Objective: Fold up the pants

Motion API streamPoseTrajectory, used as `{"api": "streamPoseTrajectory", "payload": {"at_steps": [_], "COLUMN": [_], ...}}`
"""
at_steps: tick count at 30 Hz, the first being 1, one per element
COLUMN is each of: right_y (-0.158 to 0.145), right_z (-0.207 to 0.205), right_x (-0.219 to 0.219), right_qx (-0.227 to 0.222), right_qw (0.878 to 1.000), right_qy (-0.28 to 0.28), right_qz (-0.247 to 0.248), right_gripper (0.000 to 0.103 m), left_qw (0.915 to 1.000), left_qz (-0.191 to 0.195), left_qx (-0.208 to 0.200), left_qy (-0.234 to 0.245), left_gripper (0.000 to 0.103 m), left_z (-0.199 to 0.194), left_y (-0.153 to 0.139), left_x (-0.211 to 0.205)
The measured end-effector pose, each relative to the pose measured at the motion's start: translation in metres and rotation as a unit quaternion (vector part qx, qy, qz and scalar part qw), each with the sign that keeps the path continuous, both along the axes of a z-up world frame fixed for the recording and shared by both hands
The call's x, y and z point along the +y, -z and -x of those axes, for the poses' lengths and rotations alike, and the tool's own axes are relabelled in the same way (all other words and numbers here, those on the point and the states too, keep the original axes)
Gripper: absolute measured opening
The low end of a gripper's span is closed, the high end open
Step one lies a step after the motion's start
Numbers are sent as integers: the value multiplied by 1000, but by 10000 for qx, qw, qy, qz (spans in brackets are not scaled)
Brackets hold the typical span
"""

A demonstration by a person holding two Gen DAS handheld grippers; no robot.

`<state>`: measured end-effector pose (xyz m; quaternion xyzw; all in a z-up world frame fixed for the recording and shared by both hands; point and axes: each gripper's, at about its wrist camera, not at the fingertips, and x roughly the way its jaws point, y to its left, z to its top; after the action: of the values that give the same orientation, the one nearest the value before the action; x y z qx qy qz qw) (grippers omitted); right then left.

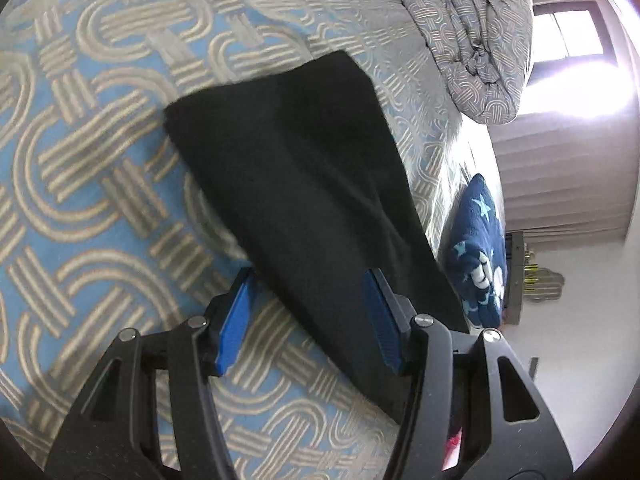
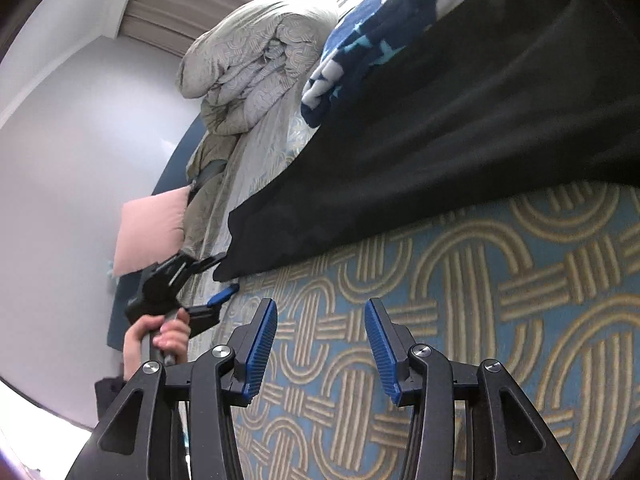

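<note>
The black pants lie folded lengthwise on the blue and beige patterned bedspread. My left gripper is open, its blue pads straddling the near end of the pants without closing on it. In the right wrist view the pants stretch across the upper right. My right gripper is open and empty over the bedspread, short of the pants' edge. The left gripper shows there too, held by a hand, jaws open at the pants' corner.
A rolled grey patterned duvet lies at the head of the bed. A navy star-print blanket sits by the bed's edge beyond the pants. A pink pillow, a wall and a bright window lie beyond.
</note>
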<state>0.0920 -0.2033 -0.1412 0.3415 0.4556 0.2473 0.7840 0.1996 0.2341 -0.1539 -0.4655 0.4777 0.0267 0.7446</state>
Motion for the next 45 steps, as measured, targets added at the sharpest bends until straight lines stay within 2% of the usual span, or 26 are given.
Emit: {"api": "streamPoseTrajectory", "payload": {"at_steps": [3,5,8,9,10,14,18,20,21,25,28,31,35,37,40,43,45], "right_y": [2,6,7,7,5,-2,-15,-21,-22,-18,-18,-30,-47,-54,-62,-58,-52], "right_z": [1,-1,-3,-2,-1,0,4,6,6,5,3,-5,-33,-49,-70,-82,-84], "right_x": [4,7,12,13,16,28,49,61,63,53,36,14,-20,-37,-60,-86,-111], "right_qx": [-12,16,-55,-96,-164,-407,-846,-1098,-1142,-914,-772,-736,-518,-417,-344,-155,-81], "right_qw": [10000,9999,9997,9995,9989,9944,9826,9740,9733,9857,9913,9959,9964,9943,9956,9956,9942], "right_qy": [-43,-72,-108,-121,-170,-359,-512,-570,-571,-497,-295,-134,-201,-153,4,250,537], "right_qz": [45,85,221,281,406,905,1574,1900,1906,1322,1021,505,-633,-967,-875,-884,-931], "right_gripper": [46,46,46,47,47,47,47,47,47,49,50,50,66,68,70,72,72], "left_qw": [10000,9999,9995,9991,9986,9962,9872,9785,9736,9524,9420,9312,9159,9041,8911,8785,8664], "left_qz": [-38,-74,-293,-383,-472,-701,-1292,-1649,-1810,-2313,-2366,-2411,-2412,-2441,-2422,-2424,-2519], "left_qx": [-41,-63,-86,-78,-77,-262,-541,-738,-821,-1197,-1465,-1685,-1882,-2023,-2160,-2171,-2094], "left_qy": [-62,-70,86,146,223,435,768,1001,1120,1587,1876,2152,2599,2866,3173,3498,3768], "left_gripper": [57,52,33,22,18,12,11,11,11,11,11,11,11,11,11,11,13], "left_z": [-8,-14,-26,-29,-32,-35,-37,-37,-36,-34,-31,-27,-20,-14,-10,-5,-1], "left_y": [0,1,0,0,0,-7,-35,-54,-62,-94,-113,-126,-131,-133,-132,-125,-113], "left_x": [2,5,5,4,2,-3,-17,-28,-34,-67,-94,-126,-173,-201,-240,-283,-314]}}
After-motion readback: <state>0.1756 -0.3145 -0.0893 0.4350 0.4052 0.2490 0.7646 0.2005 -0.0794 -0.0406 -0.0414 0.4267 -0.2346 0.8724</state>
